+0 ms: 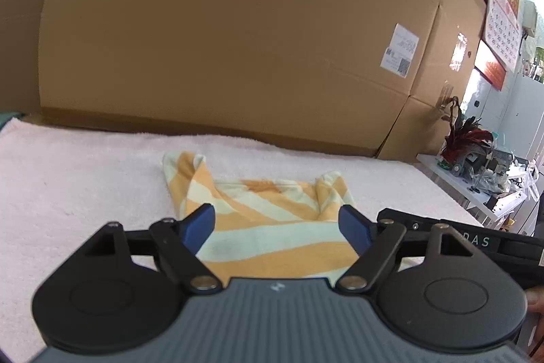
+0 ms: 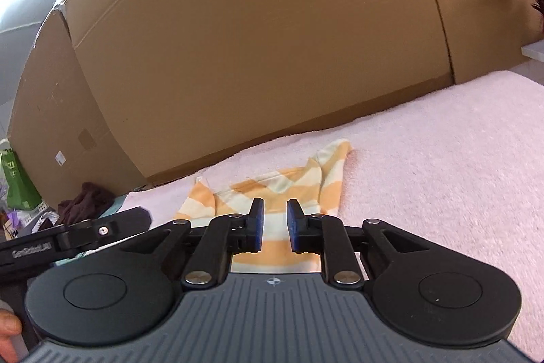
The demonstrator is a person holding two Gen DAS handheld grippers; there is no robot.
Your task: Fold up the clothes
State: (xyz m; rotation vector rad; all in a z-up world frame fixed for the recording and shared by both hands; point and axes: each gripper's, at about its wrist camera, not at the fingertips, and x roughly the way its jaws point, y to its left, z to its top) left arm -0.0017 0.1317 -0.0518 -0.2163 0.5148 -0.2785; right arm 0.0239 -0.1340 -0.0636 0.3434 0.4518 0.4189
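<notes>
I hold my left gripper [image 1: 275, 227] low over the near part of the orange-and-cream striped shirt [image 1: 268, 220], with its blue pads spread wide and nothing between them. My right gripper [image 2: 274, 225] is just beside it, its pads drawn close with a narrow gap, and it pinches no cloth either. The shirt lies directly ahead of both grippers on the pink towel [image 1: 68, 186], collar away from me, and both sleeves seem already turned inward, so it makes a narrow strip. I think I keep both tools at the near hem because the next fold should bring this edge toward the collar. Behind the shirt stand big cardboard boxes [image 1: 221, 39], so there is limited room ahead.
</notes>
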